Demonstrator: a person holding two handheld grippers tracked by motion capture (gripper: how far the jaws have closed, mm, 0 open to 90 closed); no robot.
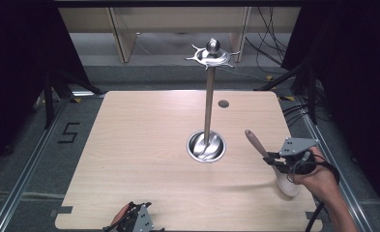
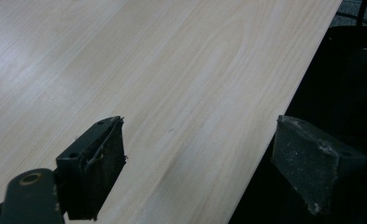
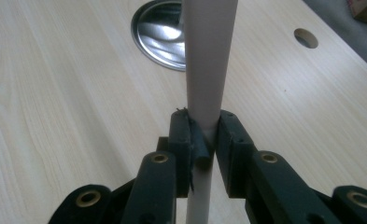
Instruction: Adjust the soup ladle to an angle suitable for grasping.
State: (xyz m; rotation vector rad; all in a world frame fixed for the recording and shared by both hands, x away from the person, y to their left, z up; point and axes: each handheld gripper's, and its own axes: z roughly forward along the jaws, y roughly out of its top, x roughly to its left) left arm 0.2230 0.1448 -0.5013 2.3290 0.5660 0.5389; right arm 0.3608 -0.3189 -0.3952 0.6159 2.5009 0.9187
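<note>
Jaws of right gripper clamped tight on spatula handle; handle runs up between the pads in the right gripper view. In high view the handle sticks up-left from the jaws, pale blade hangs below the hand, blurred, over the right part of the table near its front edge. Stand sits mid-table: steel base dish, upright pole, hook ring on top, well apart from spatula. Left gripper jaws wide apart, nothing between them, sitting at the front edge of the table
</note>
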